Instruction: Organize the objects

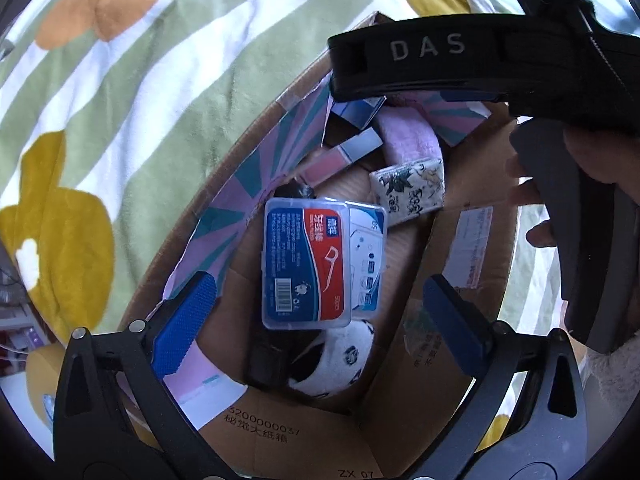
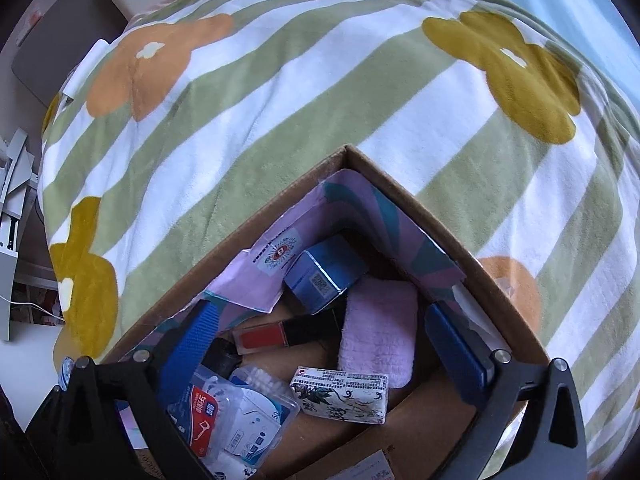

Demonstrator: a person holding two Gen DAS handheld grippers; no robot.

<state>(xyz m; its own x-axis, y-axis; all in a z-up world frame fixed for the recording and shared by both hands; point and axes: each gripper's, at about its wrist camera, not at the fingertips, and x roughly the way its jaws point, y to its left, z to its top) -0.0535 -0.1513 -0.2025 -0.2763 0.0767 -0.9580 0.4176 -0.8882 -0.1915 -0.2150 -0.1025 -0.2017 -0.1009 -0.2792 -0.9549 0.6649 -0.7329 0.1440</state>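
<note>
We hover over the cardboard box (image 2: 472, 240) sitting on the bed's flower-patterned blanket (image 2: 280, 92), and our left gripper (image 1: 320, 320) hangs wide open above it with nothing between its blue pads. Right below sits the clear floss-pick case (image 1: 306, 262), lying flat on a second clear case, with a panda-print plush (image 1: 340, 364) peeking out underneath. Beyond it we see the ink-print tissue pack (image 1: 408, 190), the pink towel (image 1: 408, 140), a red lip-gloss tube (image 1: 340, 158) and a blue carton (image 1: 356, 114), all inside the box. Our right gripper (image 2: 324, 340) is spread wide too, holding nothing, poised over the same pile near the box's far corner. In the left view its black body (image 1: 440, 64) crosses above the box, our hand wrapped on the handle
</note>
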